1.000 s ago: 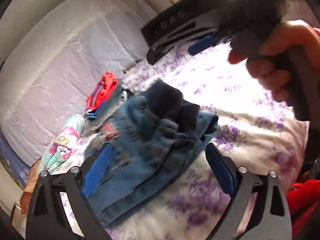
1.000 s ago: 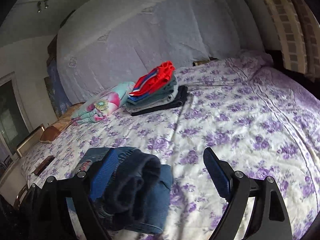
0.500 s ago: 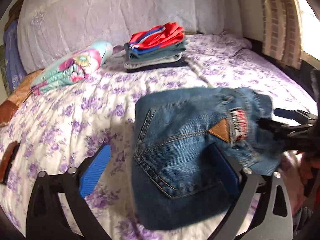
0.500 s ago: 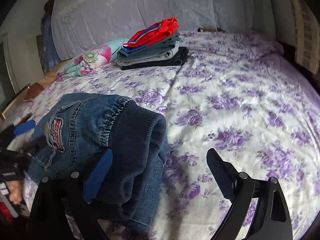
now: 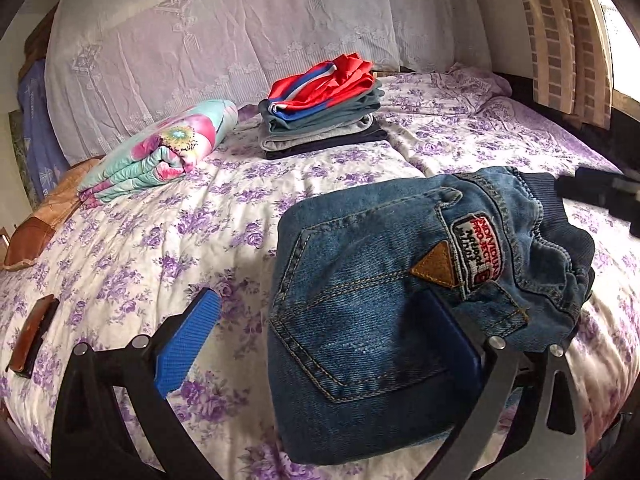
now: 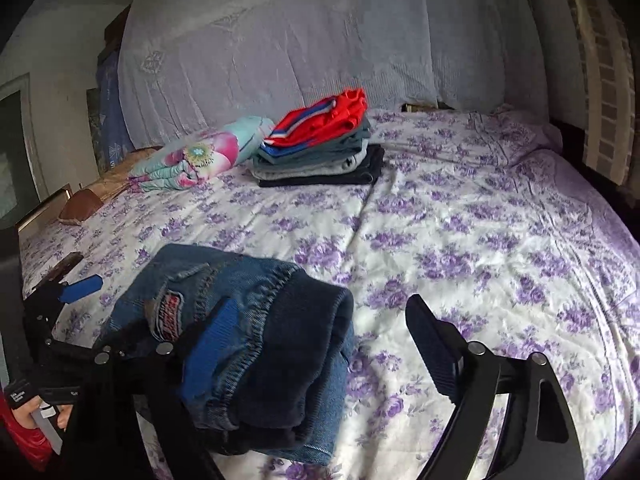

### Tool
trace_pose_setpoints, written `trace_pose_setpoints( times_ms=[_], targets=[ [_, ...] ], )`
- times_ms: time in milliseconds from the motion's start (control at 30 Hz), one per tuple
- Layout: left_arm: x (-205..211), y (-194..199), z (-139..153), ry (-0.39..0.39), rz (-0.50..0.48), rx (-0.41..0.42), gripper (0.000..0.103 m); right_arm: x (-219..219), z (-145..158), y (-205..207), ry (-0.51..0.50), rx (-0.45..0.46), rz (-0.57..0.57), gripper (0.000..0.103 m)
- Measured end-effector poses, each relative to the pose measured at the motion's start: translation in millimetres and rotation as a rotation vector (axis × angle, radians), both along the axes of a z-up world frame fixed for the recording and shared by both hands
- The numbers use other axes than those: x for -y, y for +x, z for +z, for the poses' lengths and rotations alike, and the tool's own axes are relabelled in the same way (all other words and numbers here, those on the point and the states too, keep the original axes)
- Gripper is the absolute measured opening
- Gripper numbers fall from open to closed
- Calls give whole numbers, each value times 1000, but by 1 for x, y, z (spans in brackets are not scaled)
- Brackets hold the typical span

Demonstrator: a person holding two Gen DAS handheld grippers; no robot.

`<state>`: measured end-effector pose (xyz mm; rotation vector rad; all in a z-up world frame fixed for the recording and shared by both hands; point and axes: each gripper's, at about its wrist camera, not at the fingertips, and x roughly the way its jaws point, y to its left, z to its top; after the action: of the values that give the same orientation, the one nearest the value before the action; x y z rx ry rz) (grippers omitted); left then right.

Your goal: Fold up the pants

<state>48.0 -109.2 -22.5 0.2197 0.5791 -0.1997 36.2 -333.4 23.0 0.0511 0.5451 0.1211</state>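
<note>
The folded jeans lie in a thick bundle on the flowered bedspread, back pocket and sewn badge facing up, with the dark ribbed waistband rolled at one end. In the left wrist view the bundle sits over the right finger of the left claw and covers most of it; the left finger's blue pad stands clear of the denim beside it. That claw is spread wide and grips nothing. In the right wrist view the right claw is also wide apart, its left finger against the waistband end of the jeans, its right finger over bare bedspread; it clamps nothing.

Well ahead of both claws, near the headboard cloth, sits a stack of folded clothes with a red piece on top. Just left of the stack lies a rolled flowery blanket. A small brown flat thing rests far left of the left claw.
</note>
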Motion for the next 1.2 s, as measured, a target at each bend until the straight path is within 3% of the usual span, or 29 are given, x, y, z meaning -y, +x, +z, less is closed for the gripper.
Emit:
trace_pose_setpoints(
  times_ms=[67, 133, 233, 467, 567, 733, 867, 1033, 1200],
  targets=[
    [-1, -2, 3, 1, 3, 8, 98, -8, 10, -1, -19, 31, 18, 70],
    [-3, -5, 8, -6, 7, 20, 98, -16, 16, 0, -24, 41, 44, 51],
    [-4, -9, 16, -11, 12, 42, 98, -27, 19, 5, -30, 40, 79, 39],
    [-6, 0, 32, -16, 30, 78, 98, -38, 18, 12, -32, 41, 104, 37],
    [-13, 24, 33, -71, 49, 27, 98, -38, 12, 19, -40, 28, 92, 37],
    [-12, 53, 1, -75, 53, -90, 98, -32, -23, 43, -96, -70, 54, 36],
    [-11, 57, -14, -78, 61, -92, 99, -32, -38, 48, -101, -82, 52, 36],
    [-16, 58, -13, -95, 53, -102, 98, -31, -37, 48, -86, -74, 45, 36],
    [-34, 29, 14, -129, 59, -48, 98, -27, -2, 8, -12, 36, 66, 36]
  ],
)
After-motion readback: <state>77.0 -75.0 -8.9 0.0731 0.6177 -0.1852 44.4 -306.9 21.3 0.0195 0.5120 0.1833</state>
